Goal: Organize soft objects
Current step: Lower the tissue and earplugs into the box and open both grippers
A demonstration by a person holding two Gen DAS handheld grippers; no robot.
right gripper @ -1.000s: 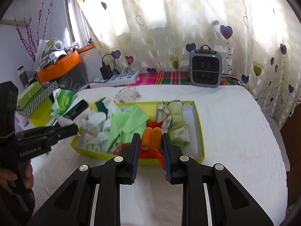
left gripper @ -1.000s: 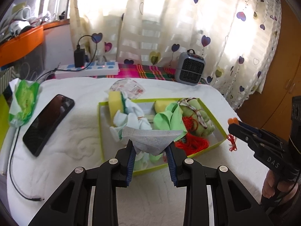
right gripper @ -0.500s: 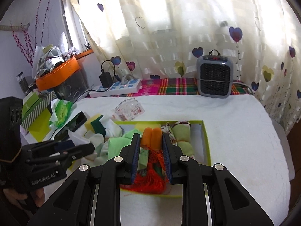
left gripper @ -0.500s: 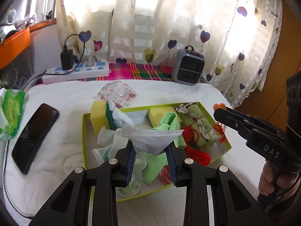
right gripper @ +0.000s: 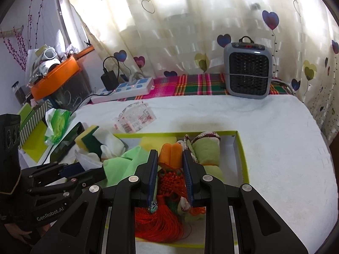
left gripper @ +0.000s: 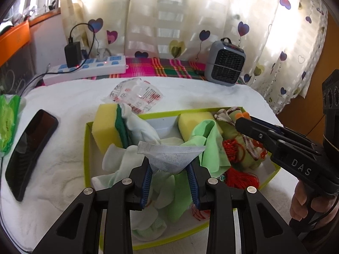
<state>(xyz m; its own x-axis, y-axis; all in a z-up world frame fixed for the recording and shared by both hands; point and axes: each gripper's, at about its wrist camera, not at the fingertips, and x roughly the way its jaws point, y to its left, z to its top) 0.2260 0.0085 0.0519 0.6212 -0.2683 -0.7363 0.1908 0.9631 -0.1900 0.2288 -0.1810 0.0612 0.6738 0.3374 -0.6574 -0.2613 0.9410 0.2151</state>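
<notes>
A lime-edged tray [left gripper: 88, 148] on the white bed holds yellow-green sponges [left gripper: 108, 127], white socks [left gripper: 118, 158], a green cloth [left gripper: 208, 139], a rolled green towel [right gripper: 206, 150] and a red tassel [right gripper: 159, 220]. My left gripper [left gripper: 170, 166] is shut on a crumpled white tissue [left gripper: 169, 155] over the tray's near left part. My right gripper [right gripper: 170, 160] is shut on an orange foam piece [right gripper: 170, 153] over the tray's middle; it also shows in the left wrist view [left gripper: 241, 116].
A black phone [left gripper: 29, 150] and a green wipes pack [left gripper: 9, 118] lie left of the tray. A clear plastic wrapper [left gripper: 135, 95] lies behind it. A grey heater [right gripper: 247, 74], a power strip [right gripper: 125, 89] and curtains stand at the back.
Both grippers have moved forward over the tray, each still holding its object. The right gripper has come in from the tray's right edge toward the middle.
</notes>
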